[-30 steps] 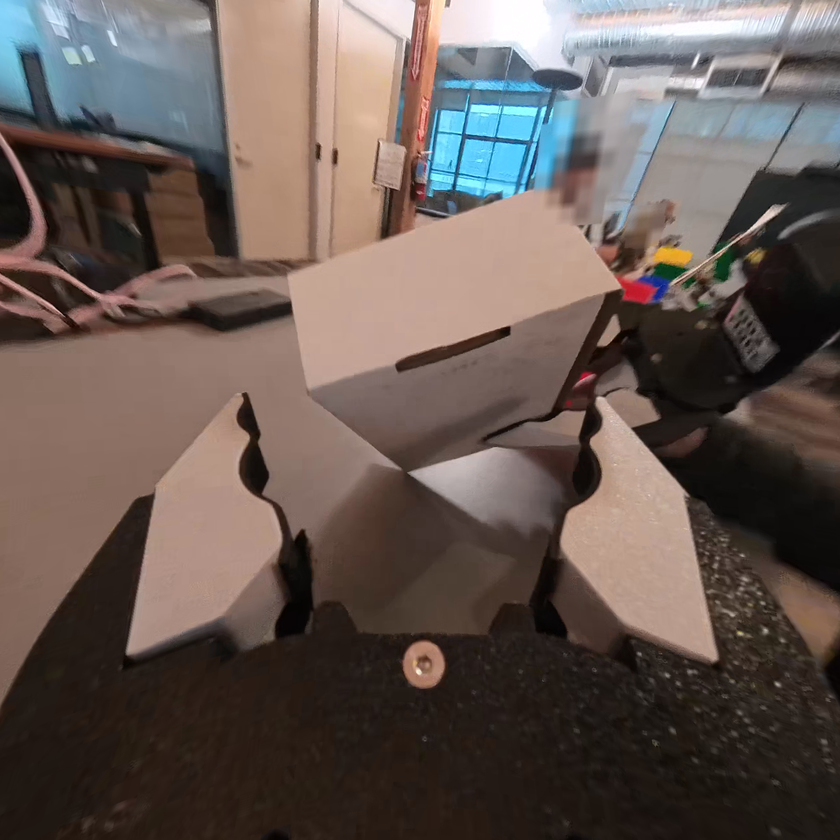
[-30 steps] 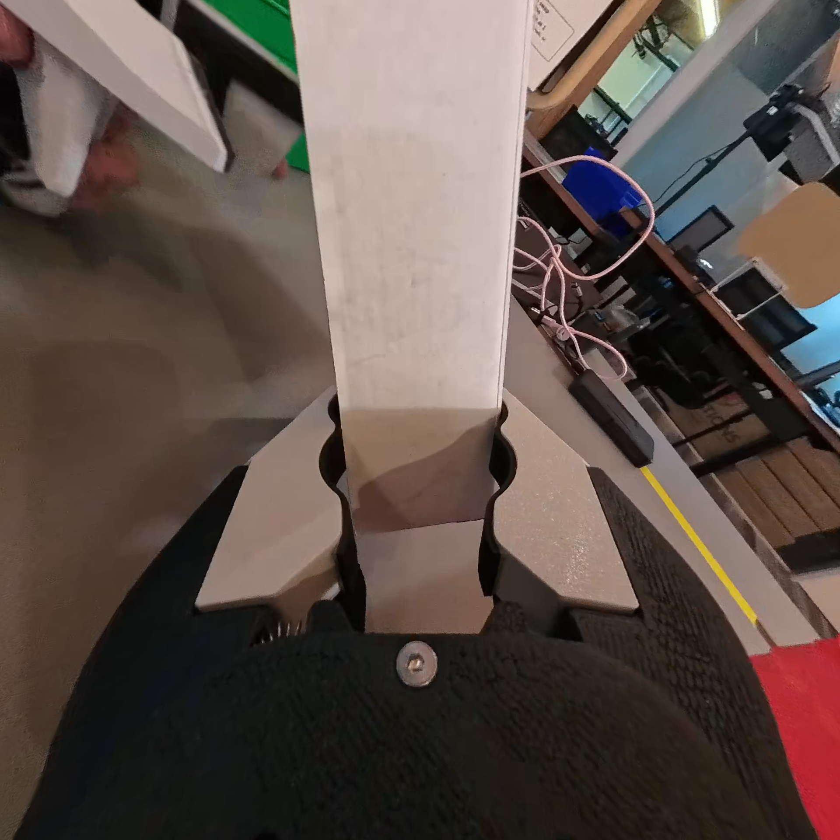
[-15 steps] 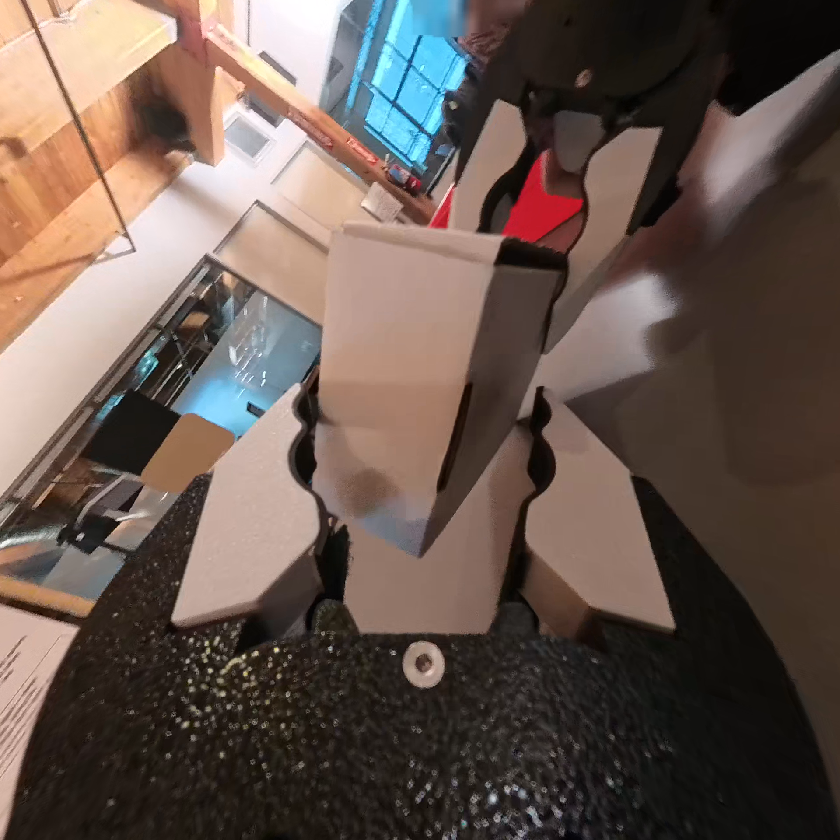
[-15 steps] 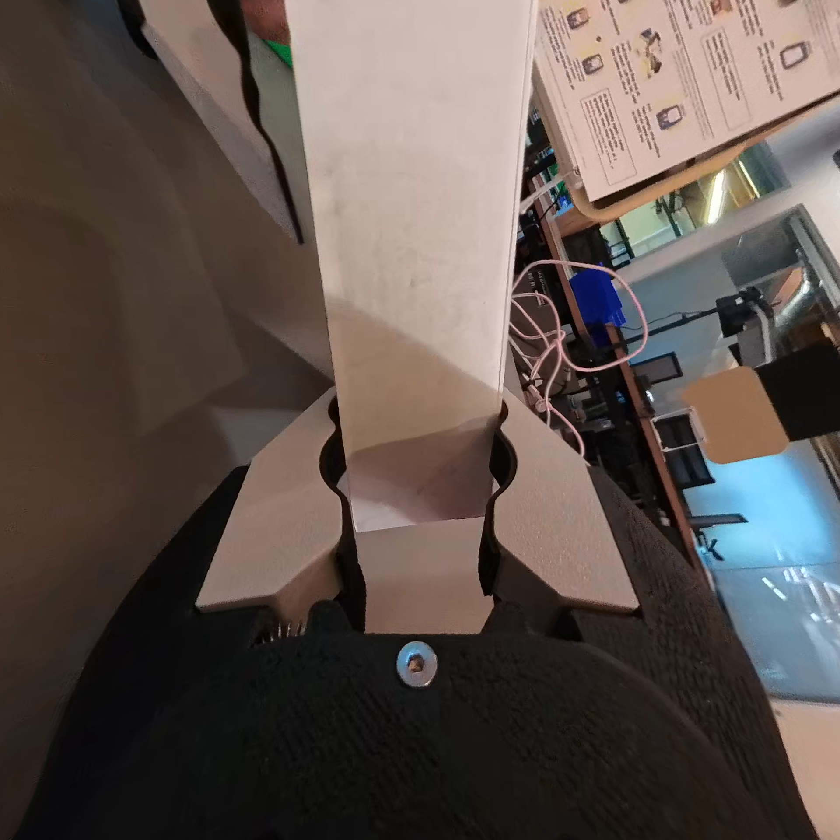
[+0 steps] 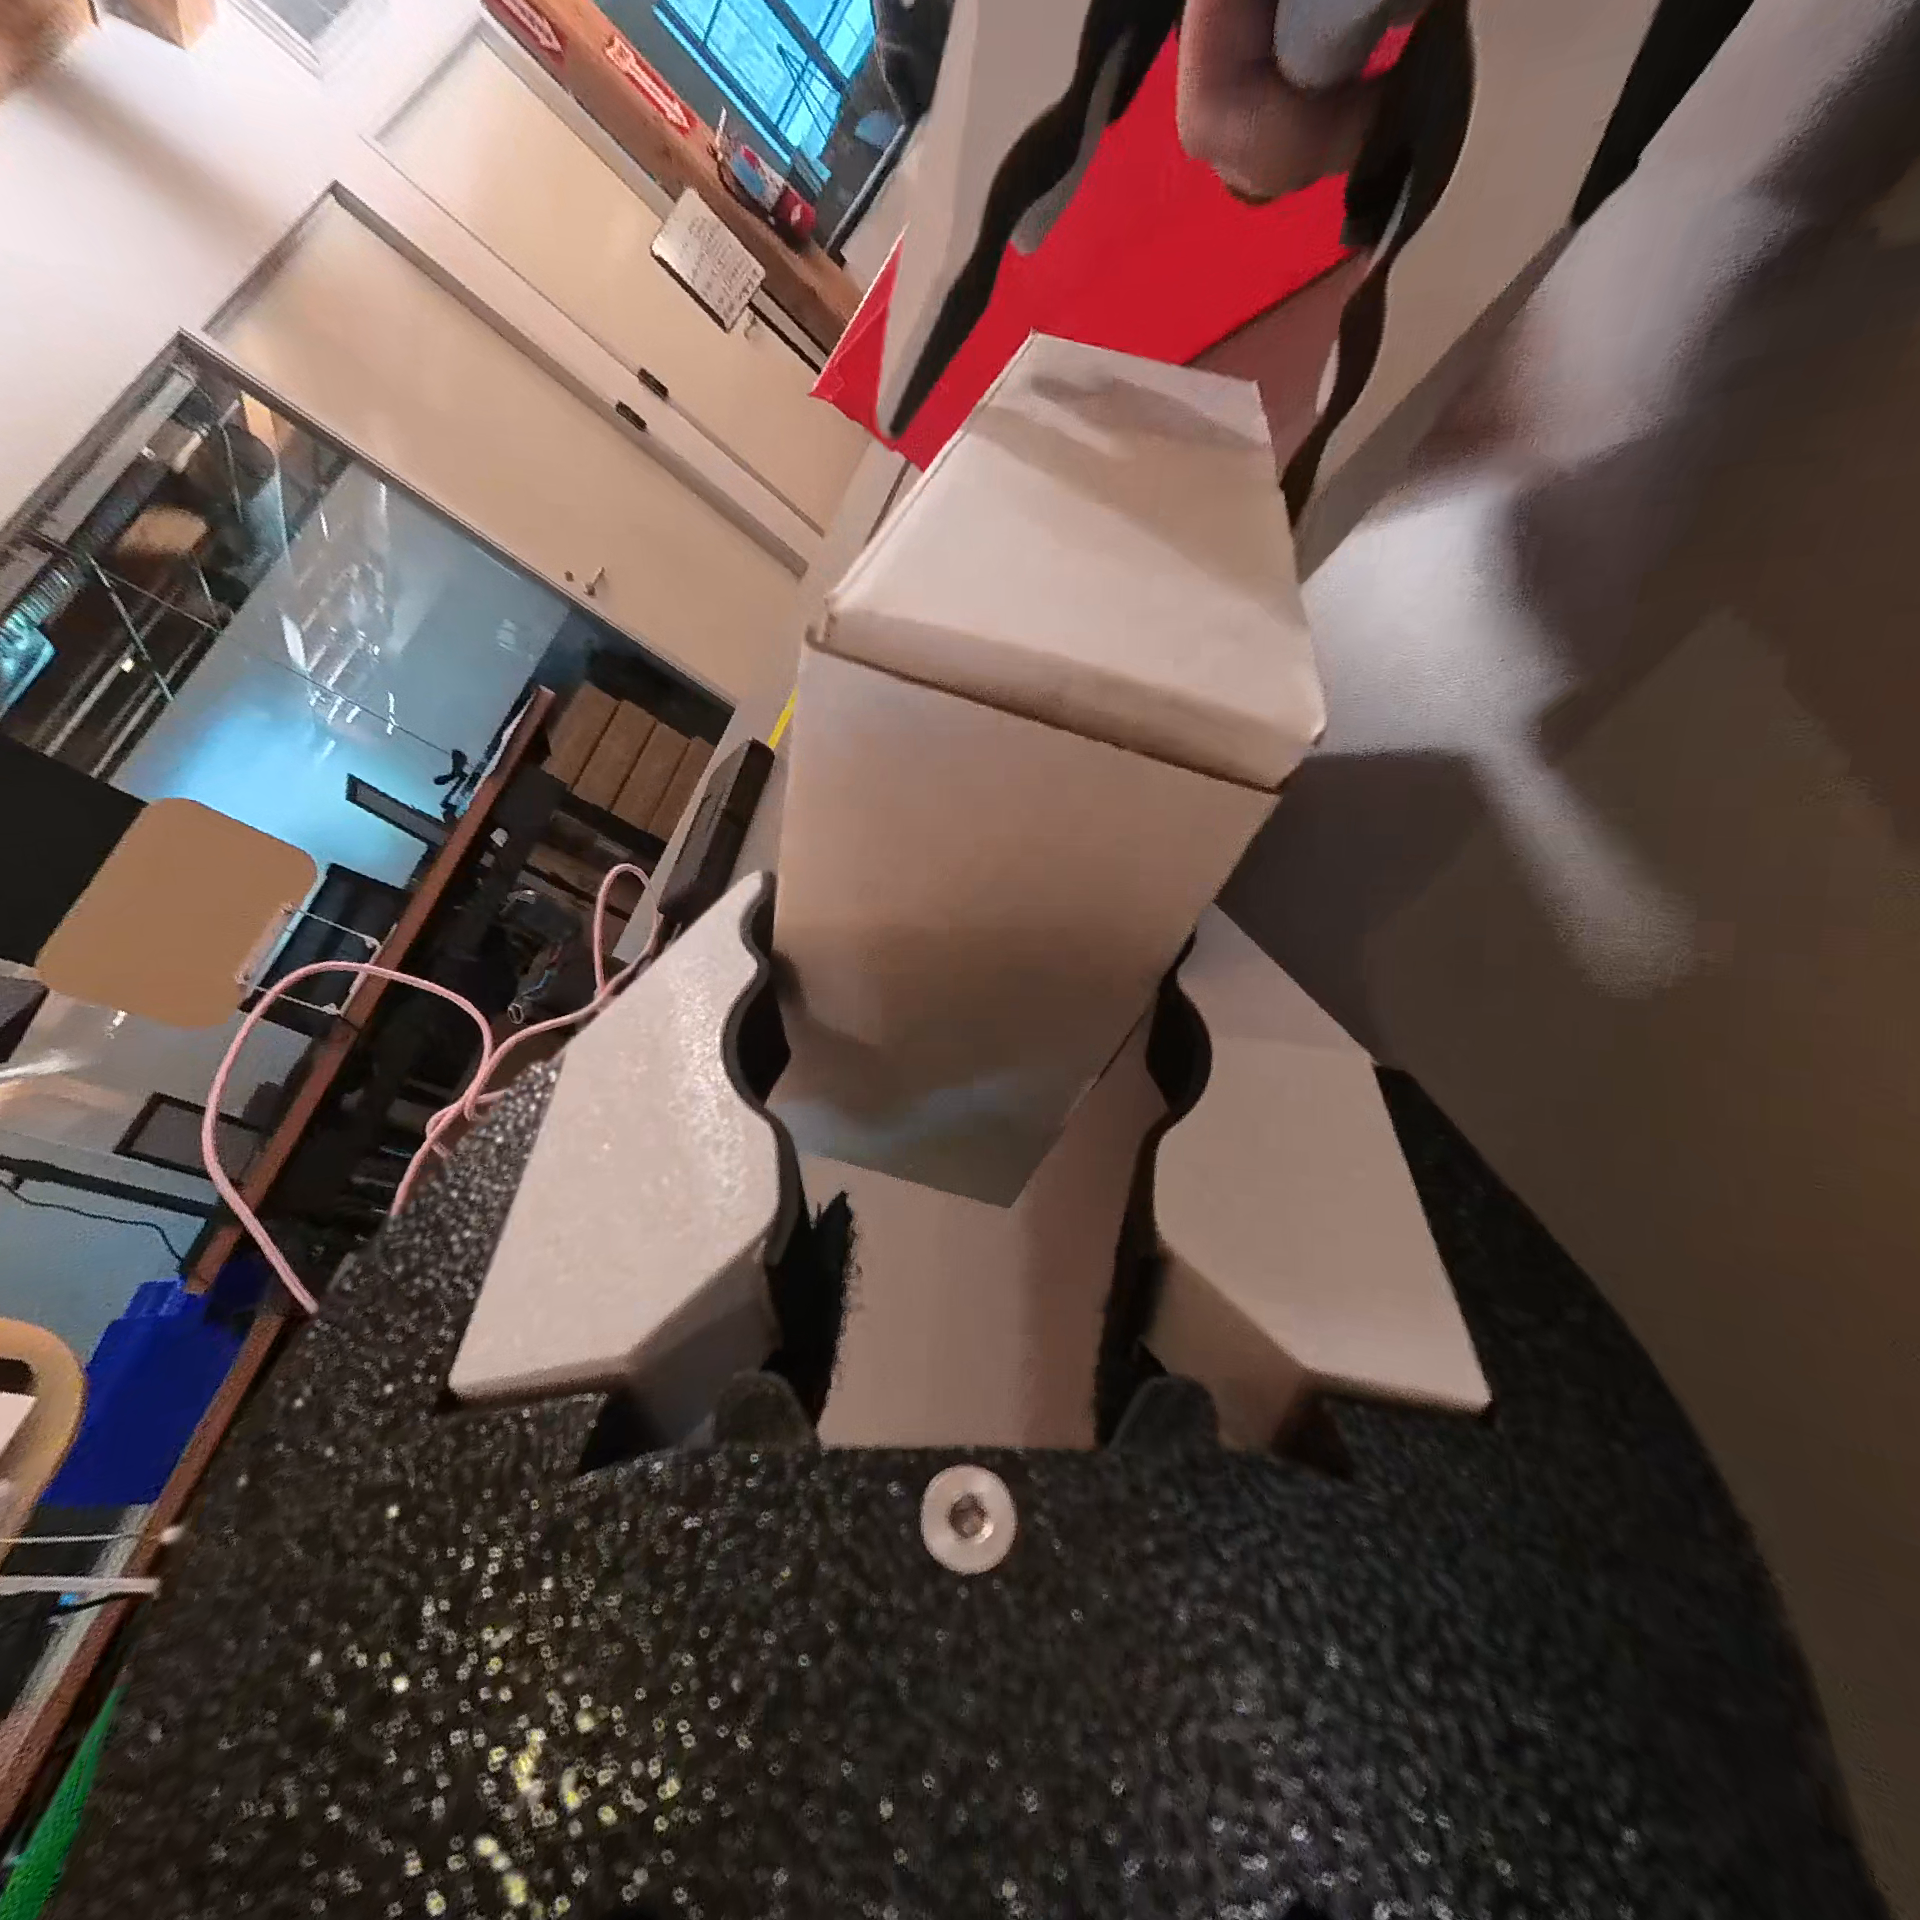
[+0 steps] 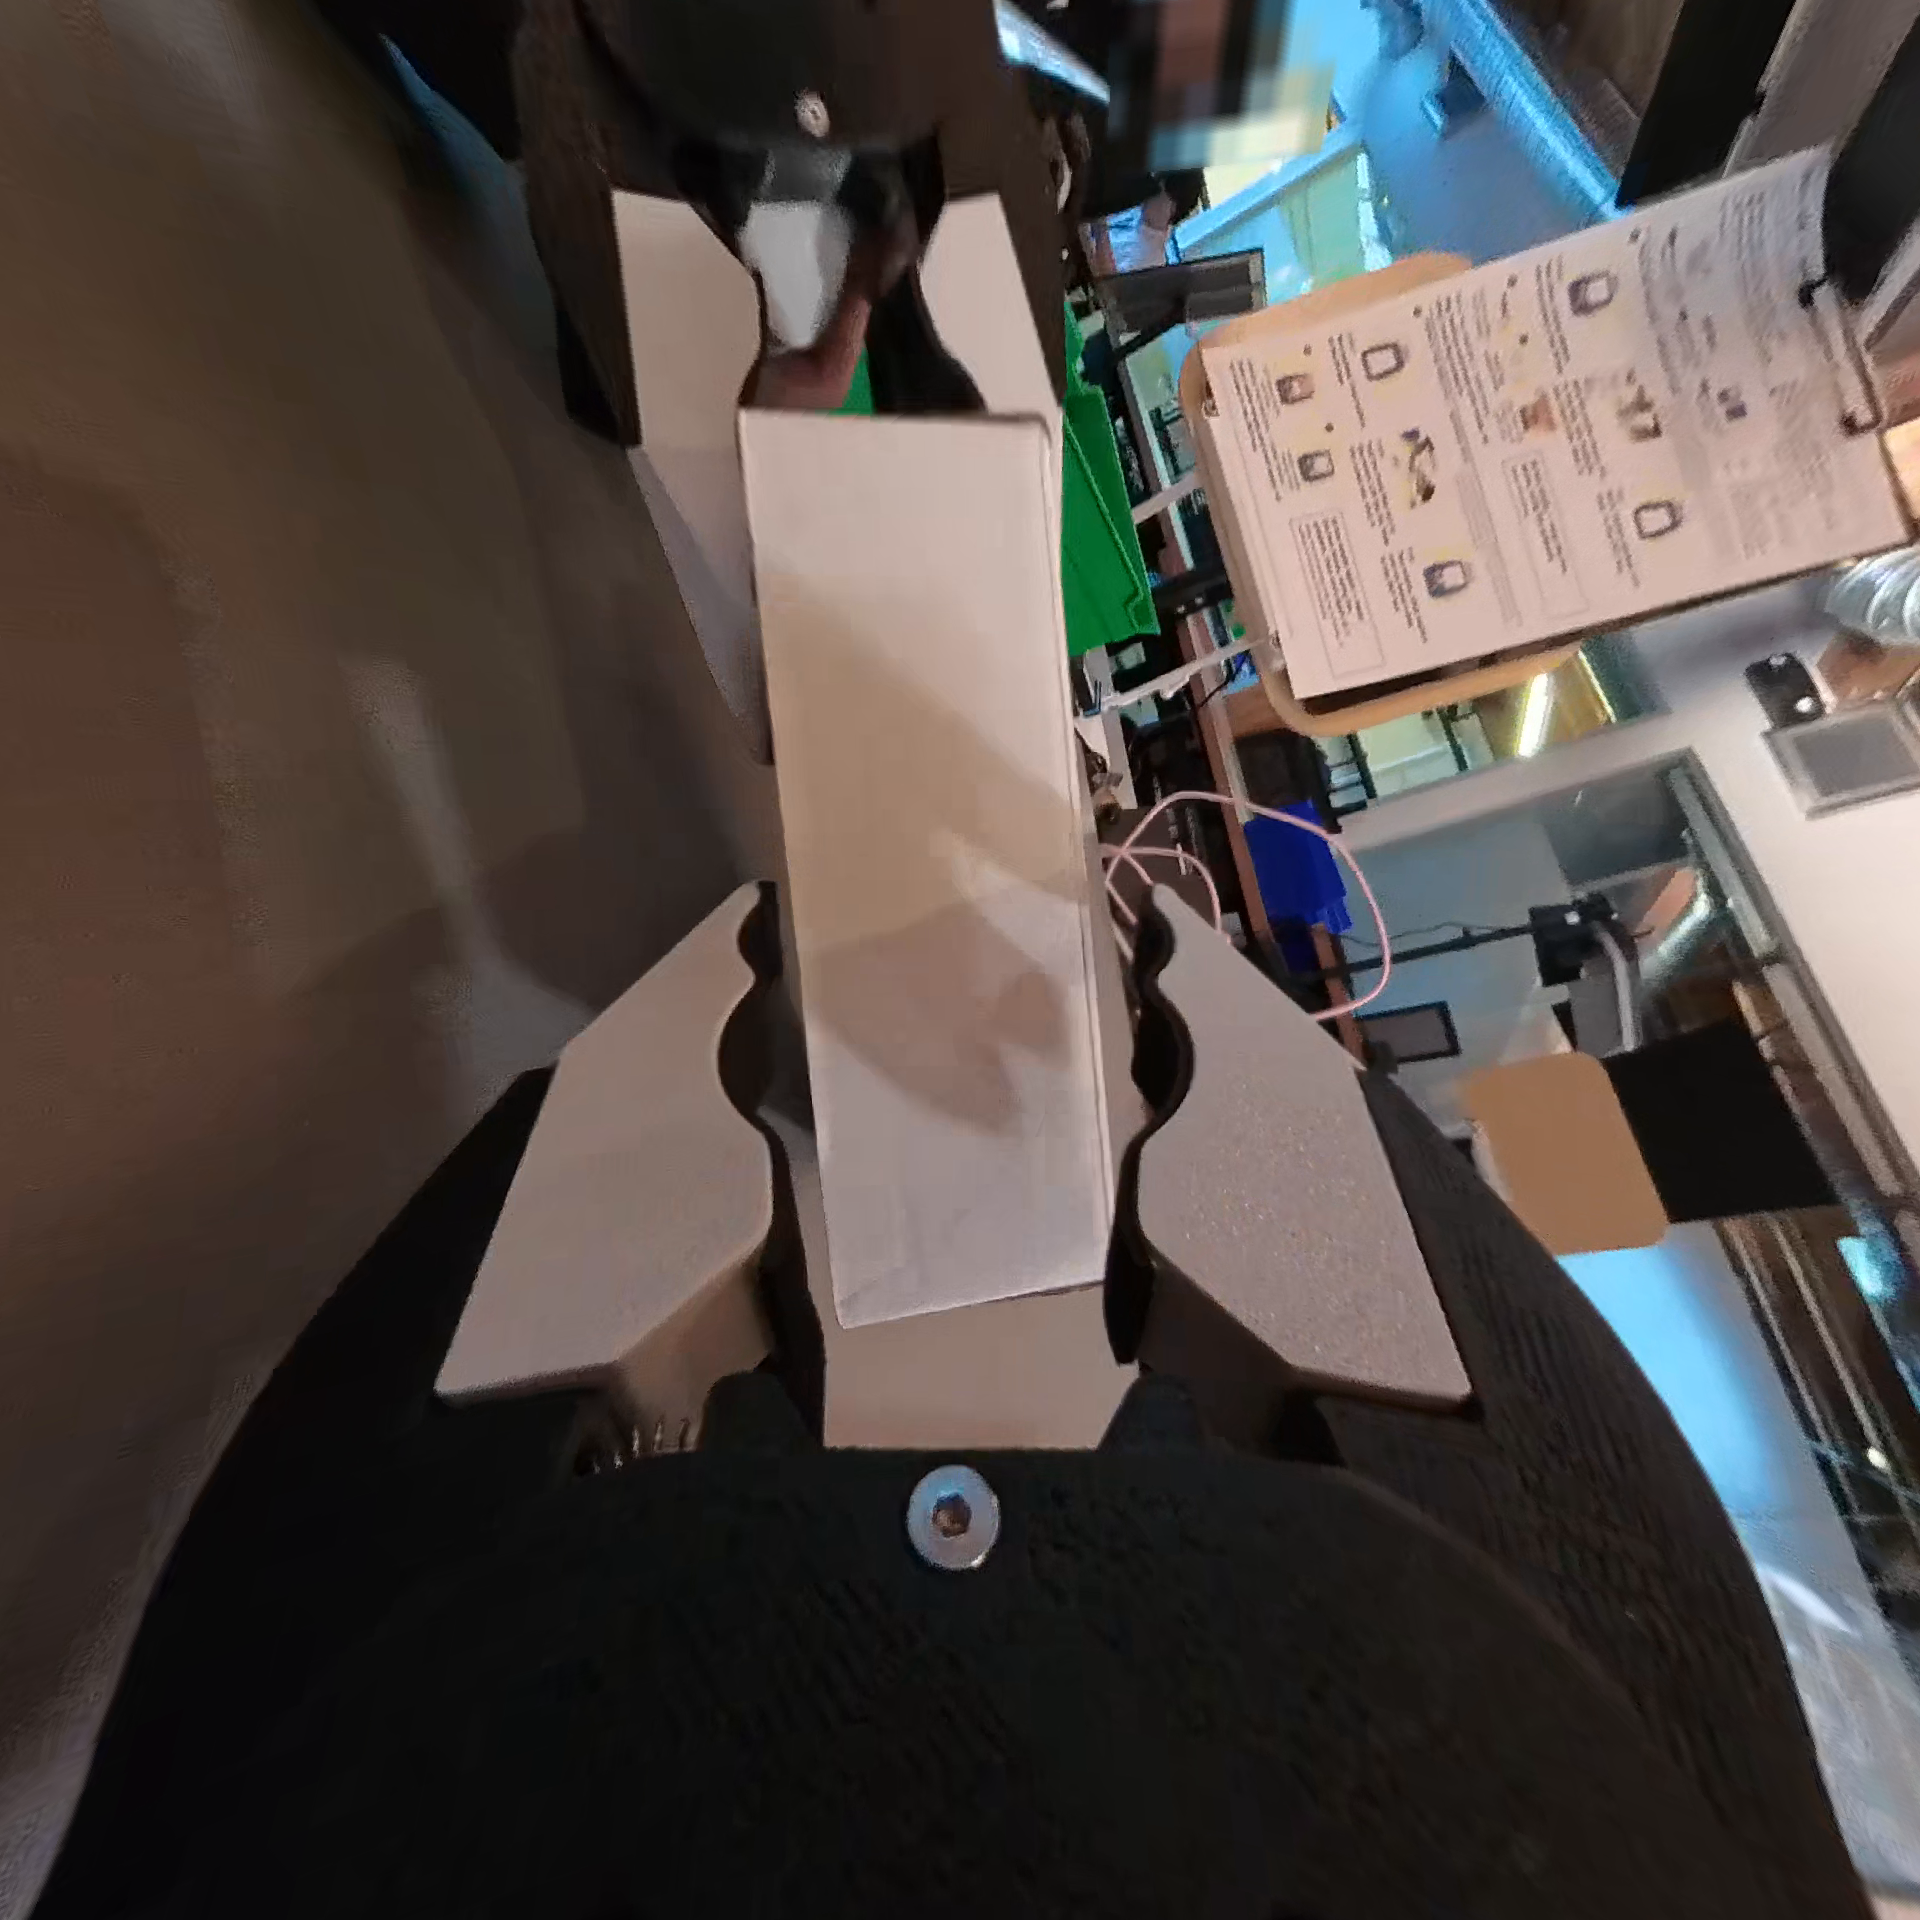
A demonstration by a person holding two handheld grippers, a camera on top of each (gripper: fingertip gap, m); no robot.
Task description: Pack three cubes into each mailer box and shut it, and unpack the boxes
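A closed white mailer box hangs in the air between my two grippers, which face each other. My left gripper is shut on the box's near end, with both pads against its sides. My right gripper is shut on the opposite end of the same box, which reaches deep between its fingers. The right gripper also shows at the top of the left wrist view, with a hand behind it. The left gripper shows at the top of the right wrist view. No cubes are in view.
Both views are rolled sideways. The grey table runs along one side. A red patch lies behind the box. A printed sheet on a board, a green bin, a blue bin and pink cables lie beyond. About 7 centimetres separates my left fingertips from my right.
My left gripper closed from wide open onto the box's free end. Both grippers rolled the box over sideways. The box slid deeper between my right fingers.
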